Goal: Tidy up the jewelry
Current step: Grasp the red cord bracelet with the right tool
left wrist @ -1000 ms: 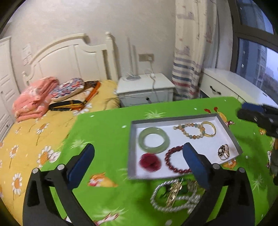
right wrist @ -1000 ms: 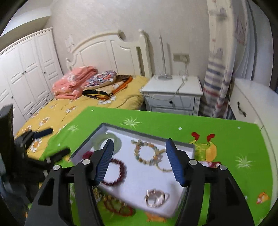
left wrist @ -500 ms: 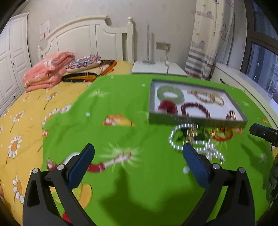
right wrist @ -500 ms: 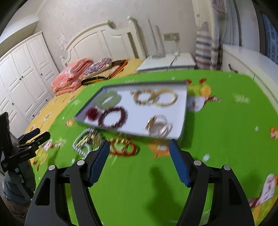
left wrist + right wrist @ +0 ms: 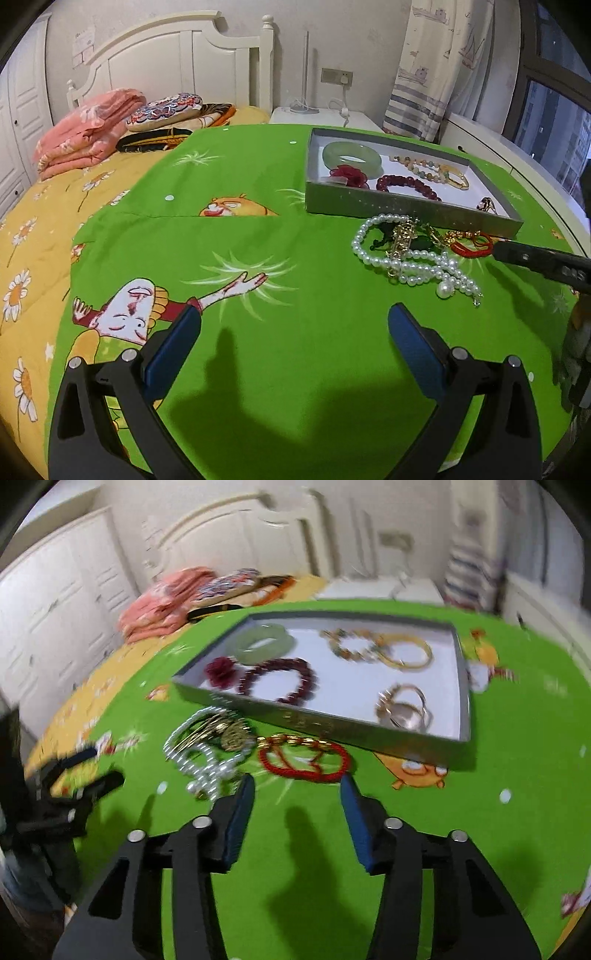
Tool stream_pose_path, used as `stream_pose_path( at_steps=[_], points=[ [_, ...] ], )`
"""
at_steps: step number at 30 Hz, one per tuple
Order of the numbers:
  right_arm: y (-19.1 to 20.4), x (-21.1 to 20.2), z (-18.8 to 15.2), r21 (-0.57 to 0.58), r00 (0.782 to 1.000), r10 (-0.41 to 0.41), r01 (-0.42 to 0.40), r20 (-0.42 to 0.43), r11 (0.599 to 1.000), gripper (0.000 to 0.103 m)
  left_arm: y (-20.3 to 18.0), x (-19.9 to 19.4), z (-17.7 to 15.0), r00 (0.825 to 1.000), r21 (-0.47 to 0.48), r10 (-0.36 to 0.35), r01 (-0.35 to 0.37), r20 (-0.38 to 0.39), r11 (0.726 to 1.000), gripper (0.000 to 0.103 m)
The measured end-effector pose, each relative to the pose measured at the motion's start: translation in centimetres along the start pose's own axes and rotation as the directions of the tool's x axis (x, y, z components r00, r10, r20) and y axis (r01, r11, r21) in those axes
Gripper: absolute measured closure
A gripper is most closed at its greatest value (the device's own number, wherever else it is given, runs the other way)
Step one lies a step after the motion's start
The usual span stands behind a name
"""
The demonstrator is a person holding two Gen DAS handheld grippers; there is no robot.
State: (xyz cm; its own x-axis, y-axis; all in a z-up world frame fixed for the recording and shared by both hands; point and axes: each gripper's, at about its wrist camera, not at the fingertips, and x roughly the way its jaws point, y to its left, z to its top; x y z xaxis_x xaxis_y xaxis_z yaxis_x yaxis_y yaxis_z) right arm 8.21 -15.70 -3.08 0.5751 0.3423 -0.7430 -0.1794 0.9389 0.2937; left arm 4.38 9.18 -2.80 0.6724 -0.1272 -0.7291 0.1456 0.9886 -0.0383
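Observation:
A grey tray (image 5: 406, 210) with a white floor holds a jade bangle (image 5: 351, 157), a dark red bead bracelet (image 5: 408, 186), a red flower piece (image 5: 349, 174), a mixed bead bracelet and a gold bangle. In front of it lie a pearl necklace (image 5: 413, 254), gold pieces and a red cord bracelet (image 5: 303, 758). My left gripper (image 5: 293, 319) is open and empty, low over the green cloth, left of the pile. My right gripper (image 5: 297, 786) is open and empty, just short of the red cord bracelet; the tray (image 5: 332, 727) lies beyond it.
The green cartoon-print cloth (image 5: 258, 240) covers the table. A bed with pink folded blankets (image 5: 85, 125) and a white headboard stands behind left. A white nightstand (image 5: 325, 114) and a striped curtain (image 5: 424, 74) are at the back.
Both grippers have pulled back from above the tray and dropped low over the cloth. The right gripper has closed in on the red cord bracelet and its jaws have narrowed somewhat.

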Motion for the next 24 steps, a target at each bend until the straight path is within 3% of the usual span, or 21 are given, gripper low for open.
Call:
stream_pose_path(
  at_steps=[6, 15, 17, 22, 24],
  points=[
    [-1.1, 1.0, 0.8, 0.062, 0.997, -0.071, 0.071, -0.006, 0.996, 0.071, -0.5, -0.2, 0.0, 1.000, 0.026, -0.008, 0.007, 0.010, 1.000, 0.005],
    [0.2, 2.9, 1.3, -0.050, 0.983, -0.181, 0.181, -0.004, 0.982, 0.082, -0.4, -0.1, 0.1, 1.000, 0.021, -0.029, 0.029, 0.002, 0.999, 0.005],
    [0.6, 2.8, 1.0, -0.075, 0.987, -0.163, 0.162, -0.004, 0.984, 0.095, -0.6, 0.0, 0.1, 1.000, 0.032, -0.030, 0.030, -0.009, 0.999, 0.005],
    [0.6, 1.1, 0.0, -0.085, 0.993, -0.112, 0.116, 0.048, 0.990, 0.095, -1.2, 0.3, 0.4, 0.999, 0.058, -0.029, 0.031, -0.025, 0.998, 0.007],
    [0.3, -0.1, -0.5, -0.076, 0.991, -0.104, 0.110, 0.080, 0.991, 0.095, -1.4, 0.3, 0.8, 0.997, 0.042, -0.073, 0.075, -0.035, 0.996, 0.013]
  ],
)
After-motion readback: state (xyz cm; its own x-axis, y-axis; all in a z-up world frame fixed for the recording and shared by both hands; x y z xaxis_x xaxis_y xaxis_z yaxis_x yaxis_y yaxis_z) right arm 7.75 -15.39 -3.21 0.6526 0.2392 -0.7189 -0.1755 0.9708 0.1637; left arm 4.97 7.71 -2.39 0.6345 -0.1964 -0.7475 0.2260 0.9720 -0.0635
